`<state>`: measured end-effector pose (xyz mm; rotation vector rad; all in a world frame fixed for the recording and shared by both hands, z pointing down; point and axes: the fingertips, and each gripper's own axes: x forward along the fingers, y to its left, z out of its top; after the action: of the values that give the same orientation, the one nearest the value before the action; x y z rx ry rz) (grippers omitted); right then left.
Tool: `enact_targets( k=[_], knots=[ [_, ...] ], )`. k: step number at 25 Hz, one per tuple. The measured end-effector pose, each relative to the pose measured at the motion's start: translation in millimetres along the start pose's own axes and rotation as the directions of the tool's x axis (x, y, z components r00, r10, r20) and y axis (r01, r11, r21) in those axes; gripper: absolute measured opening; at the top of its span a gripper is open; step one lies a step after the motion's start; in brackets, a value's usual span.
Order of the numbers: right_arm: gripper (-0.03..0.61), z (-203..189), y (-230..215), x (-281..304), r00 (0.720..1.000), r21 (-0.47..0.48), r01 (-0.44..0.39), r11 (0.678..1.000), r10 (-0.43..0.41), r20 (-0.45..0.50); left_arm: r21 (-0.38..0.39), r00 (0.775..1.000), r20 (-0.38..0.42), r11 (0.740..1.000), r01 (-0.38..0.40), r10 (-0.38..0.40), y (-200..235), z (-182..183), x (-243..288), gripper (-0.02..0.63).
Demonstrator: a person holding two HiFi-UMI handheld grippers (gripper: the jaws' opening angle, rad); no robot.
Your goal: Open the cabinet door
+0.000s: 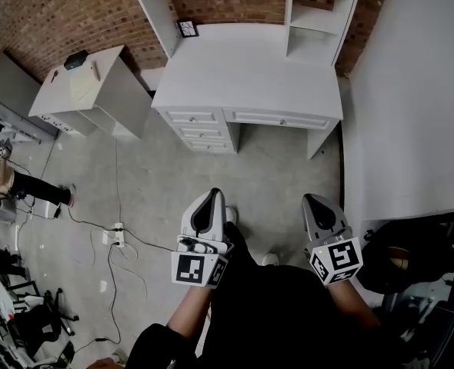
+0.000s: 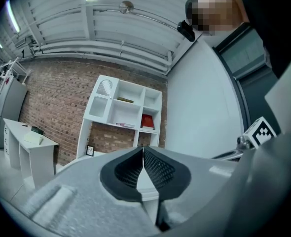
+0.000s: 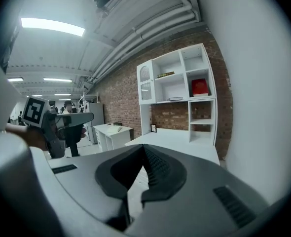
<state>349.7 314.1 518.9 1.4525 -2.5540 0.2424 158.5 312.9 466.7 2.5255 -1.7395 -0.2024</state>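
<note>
White desk (image 1: 242, 68) with hutch against brick wall (image 1: 58, 14); cabinet door (image 3: 144, 82) at hutch upper left, appears shut. Left gripper (image 1: 211, 194) and right gripper (image 1: 313, 200) both closed, empty, well short of desk. Task not begun: approach, grasp, pull all remain. Handle not discernible.

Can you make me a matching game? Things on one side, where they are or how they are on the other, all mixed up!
Things:
1. red book
2. picture frame
3. power strip
4. left gripper

Place or state:
A. on the floor
B. shut, empty
C. in the shelf unit
D. on the desk

Pairs: 1-C, 2-D, 3-A, 4-B.
</note>
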Motion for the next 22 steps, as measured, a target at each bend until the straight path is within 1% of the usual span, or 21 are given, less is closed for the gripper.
enact_targets(
  k=[4, 8, 12, 14, 16, 19, 22],
  knots=[
    [0.0, 9, -2, 41, 1.0, -0.004, 0.008, 1.0, -0.008, -0.016, 0.007, 1.0, -0.009, 1.0, -0.006, 0.006, 36, 3, 24, 0.02],
    [0.0, 33, 2, 89, 1.0, -0.002, 0.028, 1.0, -0.028, -0.006, 0.012, 1.0, -0.002, 1.0, -0.028, 0.028, 92, 19, 48, 0.021],
    [0.0, 58, 5, 129, 0.998, -0.015, 0.063, 0.998, -0.063, 0.01, 0.034, 1.0, 0.02, 0.999, -0.005, 0.004, 134, 35, 72, 0.02],
    [0.0, 68, 6, 148, 0.997, -0.022, 0.081, 0.996, -0.081, 0.01, 0.021, 1.0, 0.019, 1.0, 0.01, -0.01, 151, 42, 85, 0.021],
    [0.0, 75, 9, 165, 0.995, -0.027, 0.095, 0.995, -0.095, 0.007, -0.01, 0.999, 0.03, 1.0, 0.019, -0.019, 165, 50, 97, 0.02],
    [0.0, 82, 16, 189, 0.994, -0.038, 0.105, 0.994, -0.105, -0.004, -0.019, 0.999, 0.022, 0.999, 0.033, -0.033, 188, 49, 111, 0.021],
    [0.0, 89, 24, 210, 0.994, -0.053, 0.107, 0.993, -0.108, -0.012, -0.039, 0.997, 0.059, 0.998, 0.047, -0.045, 210, 56, 125, 0.02]
  ],
)
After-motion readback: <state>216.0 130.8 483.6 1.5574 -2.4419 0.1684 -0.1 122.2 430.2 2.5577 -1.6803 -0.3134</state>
